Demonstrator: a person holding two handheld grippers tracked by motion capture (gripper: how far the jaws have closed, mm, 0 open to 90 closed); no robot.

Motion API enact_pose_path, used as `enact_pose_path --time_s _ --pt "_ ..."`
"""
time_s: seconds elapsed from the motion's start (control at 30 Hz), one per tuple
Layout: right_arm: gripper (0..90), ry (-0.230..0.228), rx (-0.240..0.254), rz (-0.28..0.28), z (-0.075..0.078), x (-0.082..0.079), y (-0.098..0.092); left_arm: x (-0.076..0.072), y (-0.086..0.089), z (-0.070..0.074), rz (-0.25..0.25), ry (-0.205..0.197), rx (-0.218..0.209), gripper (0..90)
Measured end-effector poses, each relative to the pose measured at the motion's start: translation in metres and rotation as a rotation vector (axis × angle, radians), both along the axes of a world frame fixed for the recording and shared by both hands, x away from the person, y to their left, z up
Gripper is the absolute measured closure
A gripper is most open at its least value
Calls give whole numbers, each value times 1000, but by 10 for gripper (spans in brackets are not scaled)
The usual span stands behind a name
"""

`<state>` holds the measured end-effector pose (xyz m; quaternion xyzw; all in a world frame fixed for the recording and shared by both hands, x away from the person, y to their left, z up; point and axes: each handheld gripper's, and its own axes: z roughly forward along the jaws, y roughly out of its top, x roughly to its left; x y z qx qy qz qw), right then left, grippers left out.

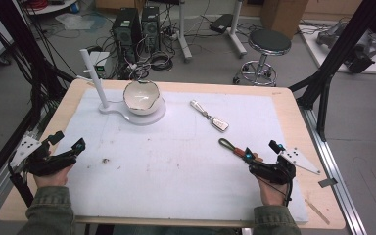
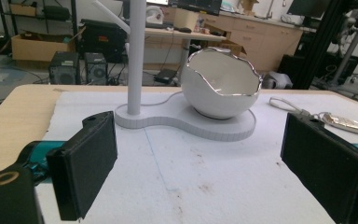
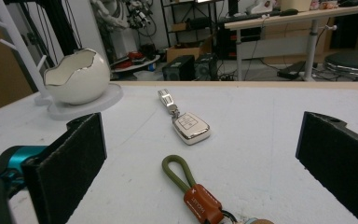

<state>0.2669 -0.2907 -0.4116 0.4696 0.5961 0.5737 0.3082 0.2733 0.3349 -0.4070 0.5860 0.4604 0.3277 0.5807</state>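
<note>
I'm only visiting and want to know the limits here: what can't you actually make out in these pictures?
- Green-looped key strap: its far end is cut off by the right gripper view's bottom edge.
- Small print on its orange tab: too small to read.
- Inside of the egg-shaped bowl: the bottom is hidden by its own wall.
- White stand's pole: its top is cut off by the left gripper view's upper edge.

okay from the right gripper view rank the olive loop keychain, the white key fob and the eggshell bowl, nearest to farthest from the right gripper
1. Olive loop keychain: directly ahead of the right gripper, between its jaws.
2. White key fob: farther ahead, mid-table.
3. Eggshell bowl: farthest, on its stand, far left.
</note>
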Motion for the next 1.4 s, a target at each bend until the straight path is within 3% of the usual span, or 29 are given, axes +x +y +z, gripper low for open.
enact_pose_path --time_s 0.23,0.6,0.8,1.1,1.2,1.4 --pt "5 4 0 6 0 1 1 -3 4 0 11 -15 -35 111" --pt "5 8 8 3 1 -1 1 0 2 -1 11 -4 -10 112" --pt "5 36 14 15 1 2 2 -1 2 -1 15 5 1 111" --pt "5 81 -50 37 5 10 11 -2 1 -1 6 12 -9 111" --pt "5 96 -96 58 9 14 17 -1 1 -1 4 12 -3 112" --pt "5 132 -124 94 12 22 24 -1 1 -1 0 13 3 111"
